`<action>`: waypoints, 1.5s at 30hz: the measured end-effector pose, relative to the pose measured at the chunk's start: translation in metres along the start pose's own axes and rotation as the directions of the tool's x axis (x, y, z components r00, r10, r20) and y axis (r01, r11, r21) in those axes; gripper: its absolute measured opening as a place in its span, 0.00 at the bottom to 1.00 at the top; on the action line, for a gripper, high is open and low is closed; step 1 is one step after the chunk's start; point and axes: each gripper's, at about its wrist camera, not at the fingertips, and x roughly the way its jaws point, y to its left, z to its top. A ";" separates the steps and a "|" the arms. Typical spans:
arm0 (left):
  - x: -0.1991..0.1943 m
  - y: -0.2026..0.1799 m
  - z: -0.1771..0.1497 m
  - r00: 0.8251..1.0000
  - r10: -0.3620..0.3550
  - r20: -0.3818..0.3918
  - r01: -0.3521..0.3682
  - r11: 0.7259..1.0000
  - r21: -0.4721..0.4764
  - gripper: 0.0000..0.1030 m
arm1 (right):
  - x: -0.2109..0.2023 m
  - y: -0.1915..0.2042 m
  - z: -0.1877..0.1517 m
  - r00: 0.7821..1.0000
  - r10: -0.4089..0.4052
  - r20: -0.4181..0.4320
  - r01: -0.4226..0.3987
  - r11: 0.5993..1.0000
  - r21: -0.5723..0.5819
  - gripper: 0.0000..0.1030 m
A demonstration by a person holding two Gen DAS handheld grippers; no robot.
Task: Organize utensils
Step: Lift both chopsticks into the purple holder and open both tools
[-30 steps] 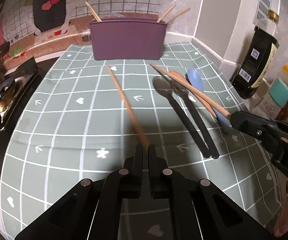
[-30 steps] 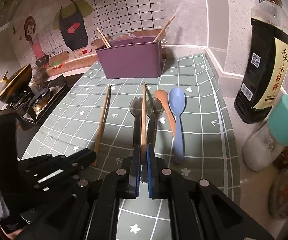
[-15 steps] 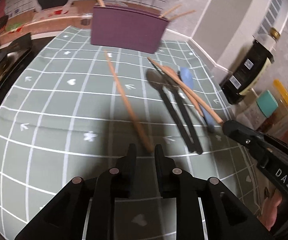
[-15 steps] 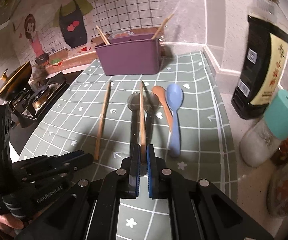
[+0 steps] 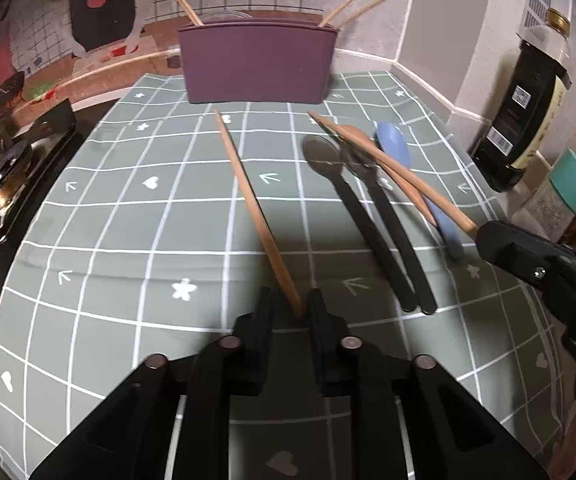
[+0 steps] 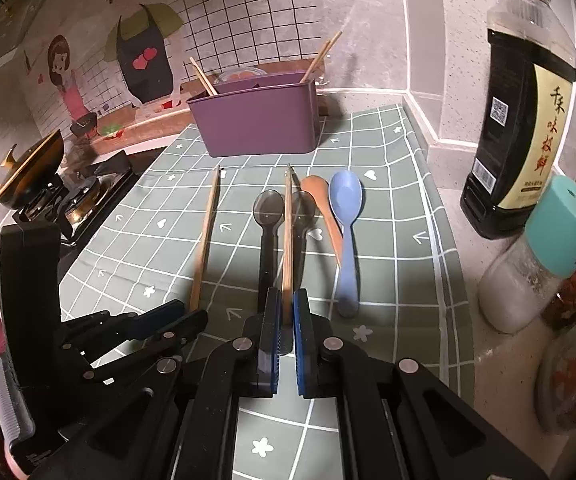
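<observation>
Right now we are picking up chopsticks to put away. Our right tool [image 6: 284, 312] is squeezed shut on one chopstick [image 6: 287, 236], which sticks out over the two black spoons [image 6: 266, 236]. Our left tool [image 5: 291, 306] has just been closing around the end of the other chopstick [image 5: 256, 208] on the desk [image 5: 88, 240]; we cannot tell if it pinches yet. Next, it must squeeze tight, then lift. Farther back, the purple holder [image 6: 260, 120] waits. Its inside is hidden.

place: home kitchen | cues: gas stove [image 6: 84, 200]; soy sauce bottle [image 6: 523, 128]; utensil holder [image 6: 256, 116]; tiled wall [image 6: 248, 20]
</observation>
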 end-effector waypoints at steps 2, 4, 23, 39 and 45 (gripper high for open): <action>-0.003 0.007 0.001 1.000 0.002 0.017 -0.002 1.000 -0.010 0.09 | 0.000 0.002 0.002 1.000 0.002 0.002 -0.002 1.000 -0.005 0.06; -0.011 0.013 0.004 0.999 0.006 0.046 -0.006 1.000 -0.003 0.09 | 0.000 0.004 0.003 1.000 0.003 0.005 -0.003 1.000 -0.013 0.06; -0.115 0.088 0.104 0.949 0.012 0.314 -0.020 1.000 0.020 0.07 | -0.043 0.030 0.085 0.983 -0.040 0.179 0.061 0.992 -0.113 0.06; -0.166 0.110 0.207 0.904 -0.178 0.389 0.157 0.984 0.085 0.07 | -0.082 0.055 0.210 0.953 -0.056 0.297 0.099 0.986 -0.132 0.06; -0.200 0.111 0.269 0.863 -0.237 0.446 0.208 0.972 0.113 0.06 | -0.114 0.058 0.267 0.942 -0.017 0.335 0.063 0.990 -0.128 0.06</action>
